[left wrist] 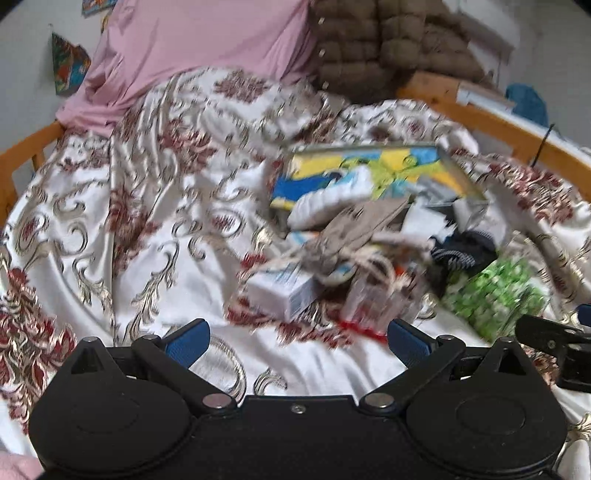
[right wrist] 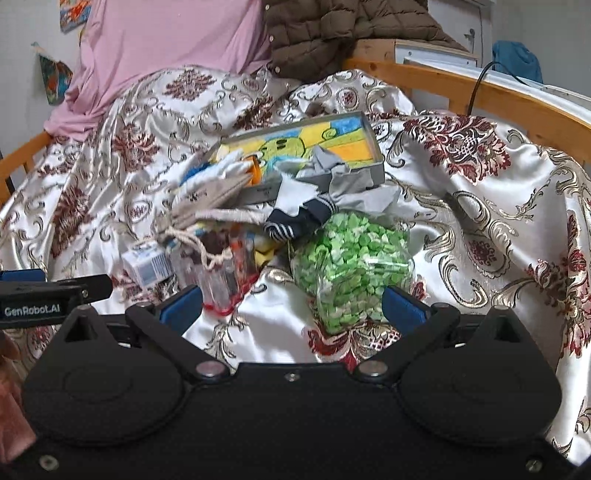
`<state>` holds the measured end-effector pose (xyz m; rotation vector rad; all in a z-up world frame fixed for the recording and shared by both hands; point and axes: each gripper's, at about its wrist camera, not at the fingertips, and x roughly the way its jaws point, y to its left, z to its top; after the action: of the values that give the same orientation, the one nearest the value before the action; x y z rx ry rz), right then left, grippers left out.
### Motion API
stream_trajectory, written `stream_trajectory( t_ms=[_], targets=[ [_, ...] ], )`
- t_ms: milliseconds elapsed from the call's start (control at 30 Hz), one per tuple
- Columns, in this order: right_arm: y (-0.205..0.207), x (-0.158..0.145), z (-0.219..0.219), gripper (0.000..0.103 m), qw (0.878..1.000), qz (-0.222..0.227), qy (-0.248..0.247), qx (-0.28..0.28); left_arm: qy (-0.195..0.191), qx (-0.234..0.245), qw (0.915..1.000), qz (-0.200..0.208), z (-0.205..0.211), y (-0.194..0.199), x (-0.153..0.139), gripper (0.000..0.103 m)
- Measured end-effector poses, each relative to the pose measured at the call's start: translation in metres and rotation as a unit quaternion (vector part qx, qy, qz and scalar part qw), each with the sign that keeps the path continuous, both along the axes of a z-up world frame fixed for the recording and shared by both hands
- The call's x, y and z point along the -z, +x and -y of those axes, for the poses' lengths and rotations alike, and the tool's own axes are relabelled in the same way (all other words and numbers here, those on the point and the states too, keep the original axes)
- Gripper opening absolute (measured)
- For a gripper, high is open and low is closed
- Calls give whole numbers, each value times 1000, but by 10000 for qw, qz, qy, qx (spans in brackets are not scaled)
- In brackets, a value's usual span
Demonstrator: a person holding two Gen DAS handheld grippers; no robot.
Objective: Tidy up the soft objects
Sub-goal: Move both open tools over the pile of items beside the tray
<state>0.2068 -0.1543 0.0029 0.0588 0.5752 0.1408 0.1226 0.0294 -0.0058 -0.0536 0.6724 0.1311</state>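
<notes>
A heap of small things lies on the bed in both views. It holds a clear bag of green pieces (right wrist: pixel 349 258) (left wrist: pixel 491 295), a navy striped sock (right wrist: pixel 295 218) (left wrist: pixel 461 251), grey and white cloth (right wrist: pixel 332 177), a beige drawstring pouch (right wrist: pixel 207 214) (left wrist: pixel 358 229), white gloves (left wrist: pixel 332 195) and a small white carton (left wrist: pixel 284 291) (right wrist: pixel 147 266). Behind them stands a shallow grey box with a bright picture (right wrist: pixel 306 140) (left wrist: pixel 369 170). My left gripper (left wrist: pixel 297 345) is open just short of the carton. My right gripper (right wrist: pixel 291 306) is open, its right finger beside the green bag.
A white satin bedspread with red and gold flowers (left wrist: pixel 147 221) (right wrist: pixel 480 221) covers the bed. A pink pillow (right wrist: pixel 166 48) and a brown quilted jacket (right wrist: pixel 332 33) lie at the head. A wooden bed rail (right wrist: pixel 480 92) runs along the right. The left wrist view is blurred.
</notes>
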Motion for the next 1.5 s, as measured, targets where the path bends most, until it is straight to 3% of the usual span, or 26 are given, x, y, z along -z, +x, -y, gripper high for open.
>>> stream_trajectory(
  t_ms=[233,633,800,1100,1333,1500],
  targets=[
    [9,10,-6,102,9998,-161,-144,46,78,-96,9996,-246,0,5,5,102],
    [14,13,-6,102,9994,-186,-283,-41,125,-117,9994,-315,1,7,6,102],
    [21,10,-10,102,9980,-179,-439,-430,51,-129,9991,-400,-2,10,10,102],
    [36,0,-20,102,9914,55,-920,-927,-191,-303,9966,-740,-13,28,18,102],
    [58,-2,-16,102,9880,438,-987,-1101,-313,-503,9963,-630,-32,53,15,102],
    [68,6,-35,102,9676,842,-1928,-1396,140,-195,9991,-347,-31,80,6,102]
  ],
)
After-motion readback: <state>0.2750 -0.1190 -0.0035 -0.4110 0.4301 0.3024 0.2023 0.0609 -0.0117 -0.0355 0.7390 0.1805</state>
